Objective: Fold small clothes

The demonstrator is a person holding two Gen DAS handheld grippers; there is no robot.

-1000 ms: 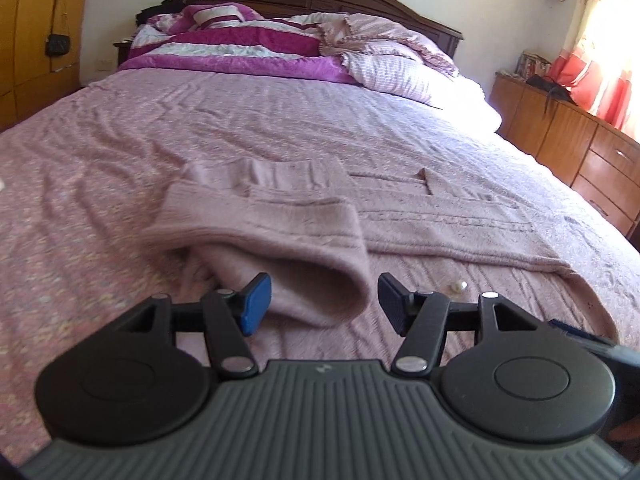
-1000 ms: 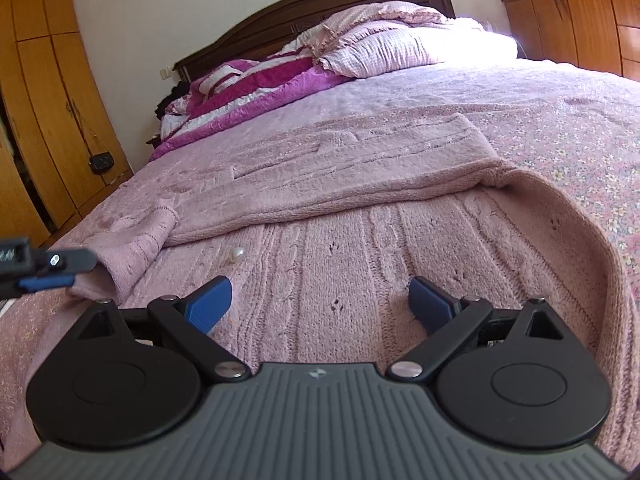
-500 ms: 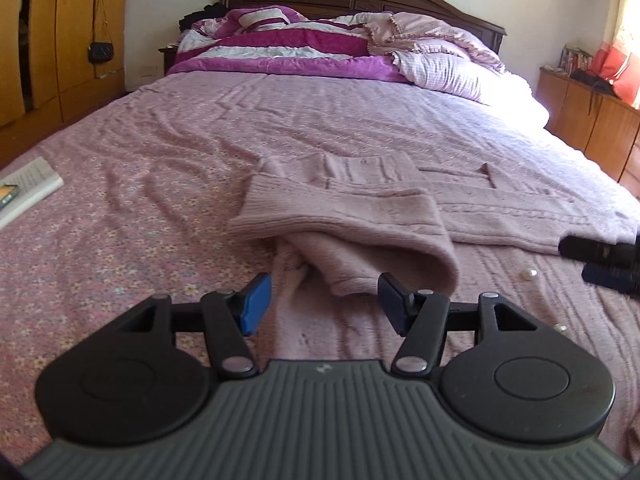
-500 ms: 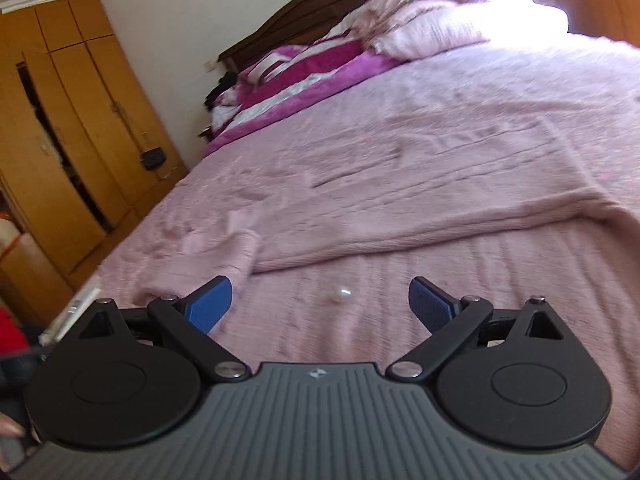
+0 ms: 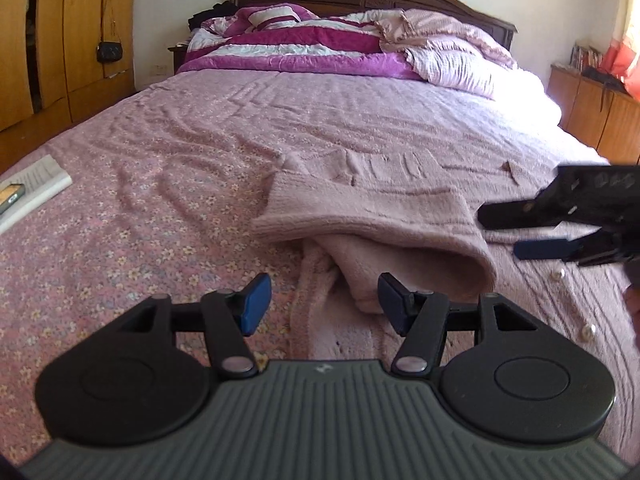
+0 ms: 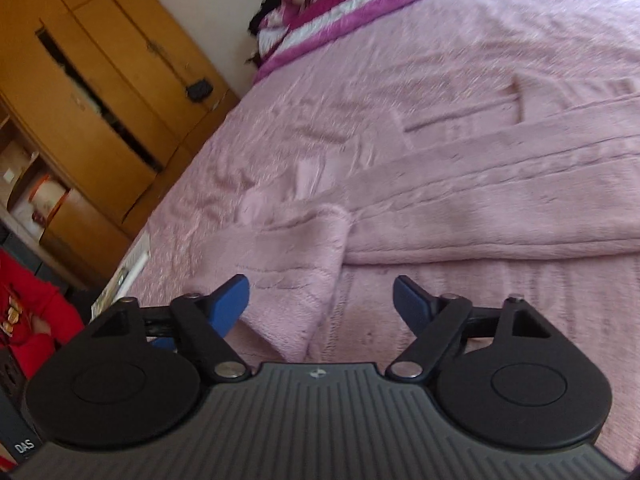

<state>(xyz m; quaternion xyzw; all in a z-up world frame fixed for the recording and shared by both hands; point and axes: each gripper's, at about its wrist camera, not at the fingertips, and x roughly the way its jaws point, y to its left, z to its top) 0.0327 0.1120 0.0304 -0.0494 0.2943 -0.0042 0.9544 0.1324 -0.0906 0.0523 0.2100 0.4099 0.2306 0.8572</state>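
The right hand-held gripper [image 6: 320, 300] has swung across the pink cardigan [image 5: 400, 216] toward its folded-over sleeve [image 6: 304, 264]; a second ago it looked along the cable-knit front panel, and it now faces the sleeve end. Its jaws have just been closing from near full spread, yet they stand apart with nothing pressed between the pads, the sleeve lying below and ahead of them. Judgement: this is a reach for the sleeve, so the next fold has not begun.

The left hand-held gripper [image 5: 320, 300] sits just short of the same sleeve, jaws about half apart and empty. Its view has turned leftward, bringing a book [image 5: 36, 184] into sight well left of the cardigan.

The cardigan lies flat on the bed [image 5: 160, 208], one sleeve doubled across its body, pearl buttons [image 5: 586, 332] showing on its near right part. In the left view the right hand-held gripper appears just right of the sleeve cuff, above the knit.
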